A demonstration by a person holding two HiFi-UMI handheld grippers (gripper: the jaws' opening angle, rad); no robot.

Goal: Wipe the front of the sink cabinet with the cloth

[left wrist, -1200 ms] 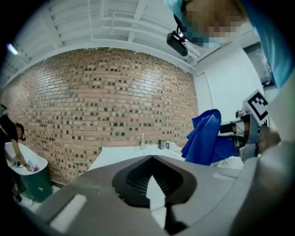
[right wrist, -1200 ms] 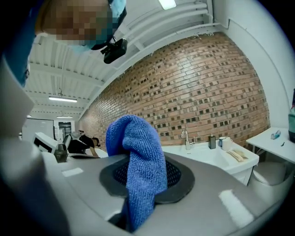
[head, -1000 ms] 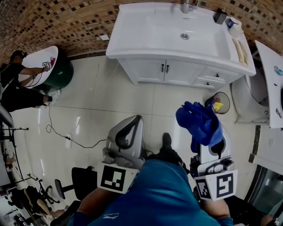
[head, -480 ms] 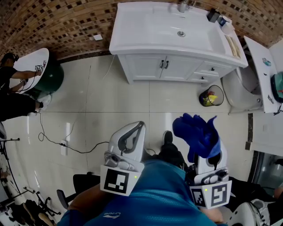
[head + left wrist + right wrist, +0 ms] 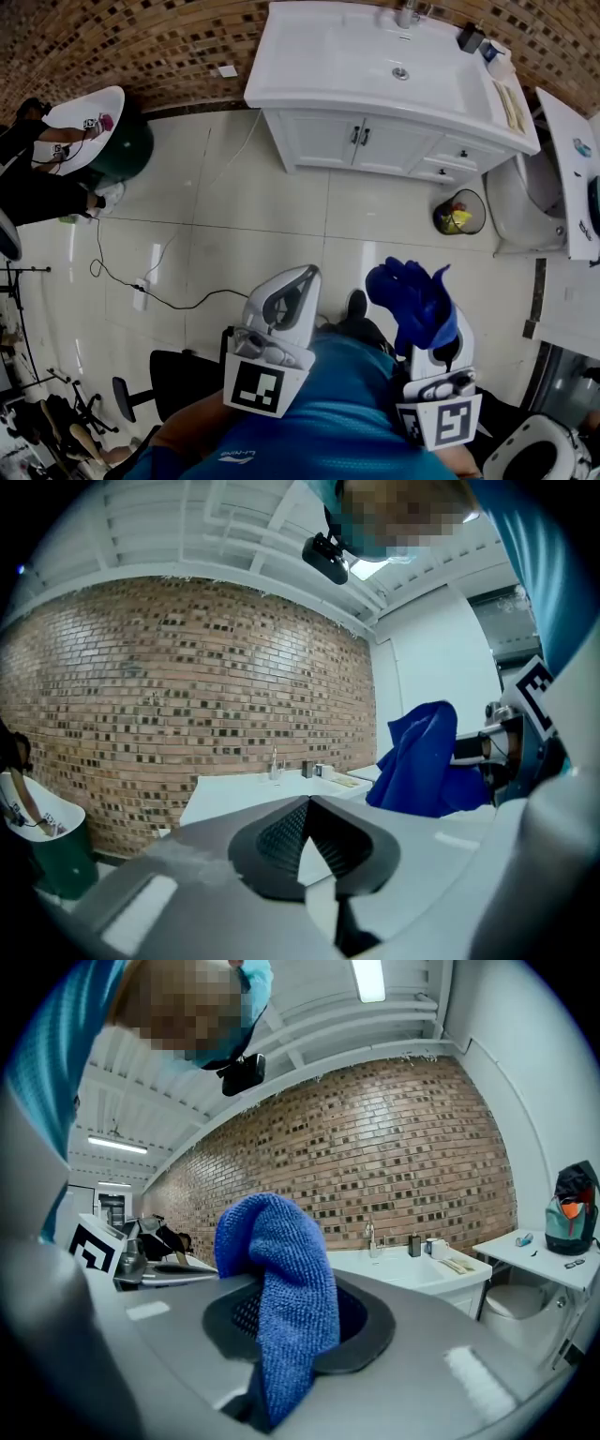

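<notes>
Tiled floor (image 5: 262, 216), sink cabinet (image 5: 375, 145) | right tool (image 5: 281, 1283) clamps cloth (image 5: 267, 1232) | left tool (image 5: 307, 803) closed, empty

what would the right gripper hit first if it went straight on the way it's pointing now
Probably the sink cabinet. The right gripper, shut on the blue cloth, points towards it across the floor. Nothing shows in between, though depth is hard to judge.

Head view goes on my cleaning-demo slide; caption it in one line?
Standing back from the sink cabinet, right tool shut on a blue cloth, left tool shut, empty.
</notes>
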